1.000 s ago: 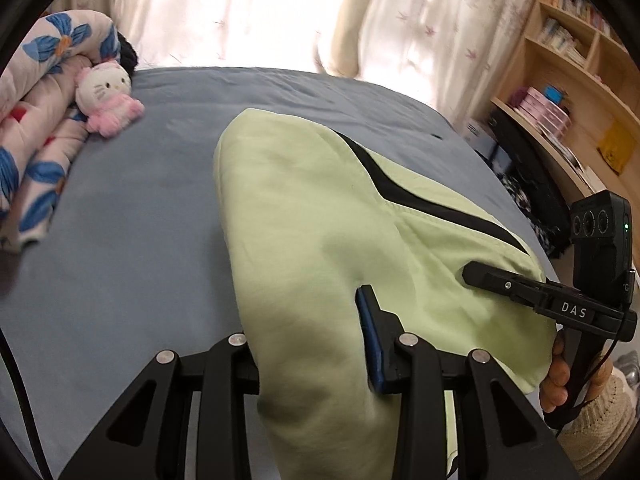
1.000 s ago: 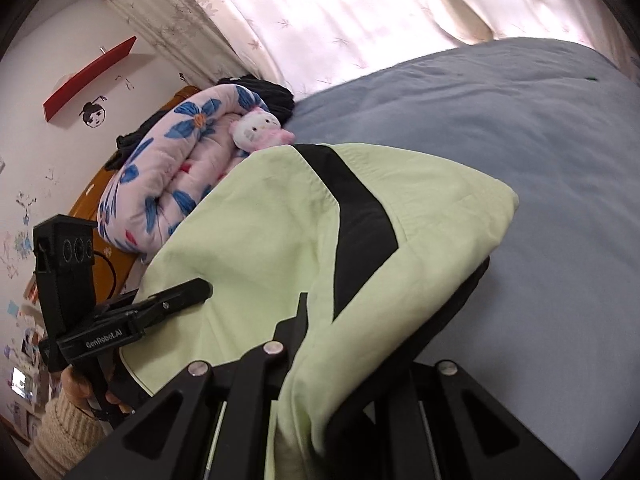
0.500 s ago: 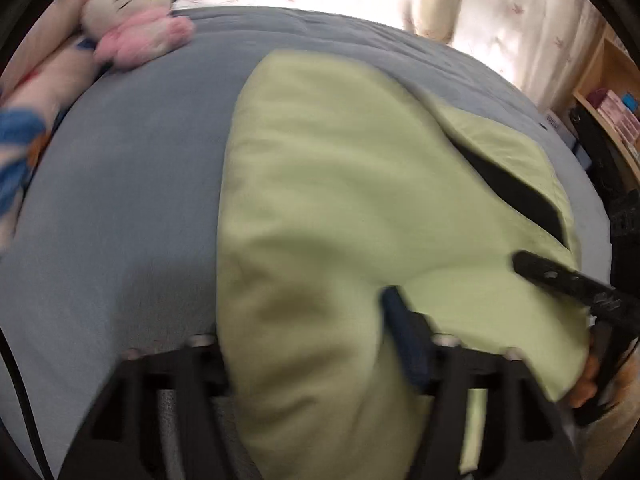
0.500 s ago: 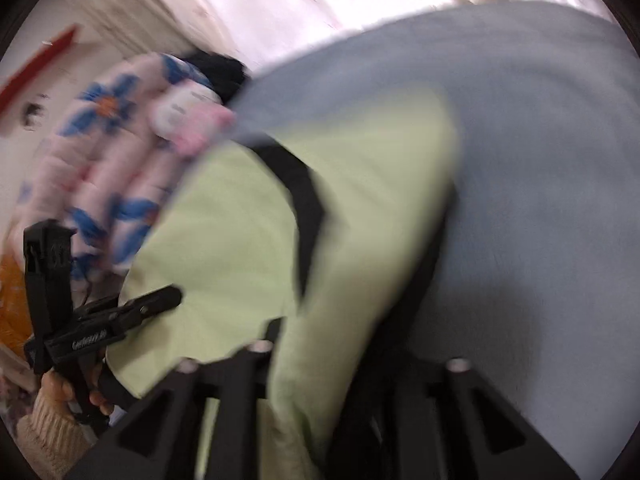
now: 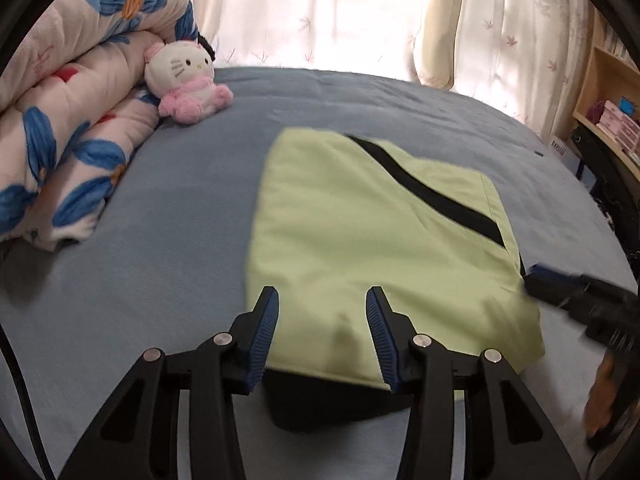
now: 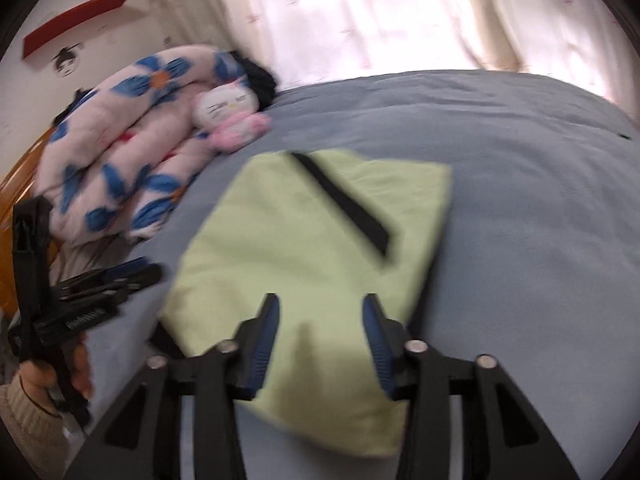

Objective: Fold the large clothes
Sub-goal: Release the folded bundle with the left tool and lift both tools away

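Folded pale-green garment with black stripe (image 5: 360, 240) flat on blue-grey bed sheet (image 5: 160, 280), near floral rolled quilt (image 5: 72, 120) and white-pink plush cat (image 5: 184, 80). Left gripper (image 5: 322, 300) and right gripper (image 6: 320, 308) both spread, jaws just closing a little, pinching nothing, above near edge of garment.

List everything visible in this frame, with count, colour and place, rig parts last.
garment: one, light green with a black stripe, folded, lying on the bed's middle.
bed sheet: one, grey-blue, under everything.
quilt: one, pink with blue flowers, rolled at the bed's far left.
plush toy: one, white and pink, against the quilt.
curtains: pale, patterned, behind the bed.
shelf unit: one, wooden, at the right edge.
left gripper: black with blue pads, open over the garment's near edge, jaws just closing somewhat.
right gripper: same, open, nothing gripped.
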A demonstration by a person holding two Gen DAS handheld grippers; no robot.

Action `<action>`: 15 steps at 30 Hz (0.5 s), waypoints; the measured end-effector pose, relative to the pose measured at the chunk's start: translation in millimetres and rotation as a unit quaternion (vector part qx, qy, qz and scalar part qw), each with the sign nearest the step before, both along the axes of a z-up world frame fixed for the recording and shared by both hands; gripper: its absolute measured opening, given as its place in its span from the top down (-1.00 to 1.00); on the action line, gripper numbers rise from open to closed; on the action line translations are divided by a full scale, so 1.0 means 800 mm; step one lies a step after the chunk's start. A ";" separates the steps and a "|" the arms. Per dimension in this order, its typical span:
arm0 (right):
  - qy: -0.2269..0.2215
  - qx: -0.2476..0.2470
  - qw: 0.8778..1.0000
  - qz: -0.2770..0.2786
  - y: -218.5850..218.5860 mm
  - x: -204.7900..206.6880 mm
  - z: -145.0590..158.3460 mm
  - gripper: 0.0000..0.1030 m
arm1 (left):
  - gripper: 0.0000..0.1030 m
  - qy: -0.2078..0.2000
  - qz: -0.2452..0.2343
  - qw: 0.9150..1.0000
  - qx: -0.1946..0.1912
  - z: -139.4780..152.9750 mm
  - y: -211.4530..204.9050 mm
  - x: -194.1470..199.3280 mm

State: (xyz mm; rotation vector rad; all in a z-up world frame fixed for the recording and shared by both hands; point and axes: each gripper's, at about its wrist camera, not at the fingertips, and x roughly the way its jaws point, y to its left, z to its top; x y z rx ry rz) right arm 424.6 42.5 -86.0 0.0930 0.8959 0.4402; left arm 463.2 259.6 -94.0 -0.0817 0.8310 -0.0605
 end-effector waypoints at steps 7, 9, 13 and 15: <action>0.043 -0.074 0.995 -0.044 -0.010 0.010 -0.070 1.00 | 0.23 0.028 0.012 0.998 0.054 -0.051 -0.020 -0.002; 0.050 -0.050 0.996 -0.051 -0.032 0.011 -0.073 1.00 | 0.23 0.026 0.009 0.998 0.056 -0.051 -0.021 -0.004; 0.047 -0.057 0.995 -0.066 -0.047 0.009 -0.065 1.00 | 0.23 0.028 0.020 0.998 0.048 -0.046 -0.017 -0.012; 0.051 -0.058 0.995 -0.064 -0.046 0.005 -0.061 1.00 | 0.23 0.028 0.024 0.998 0.048 -0.043 -0.018 -0.017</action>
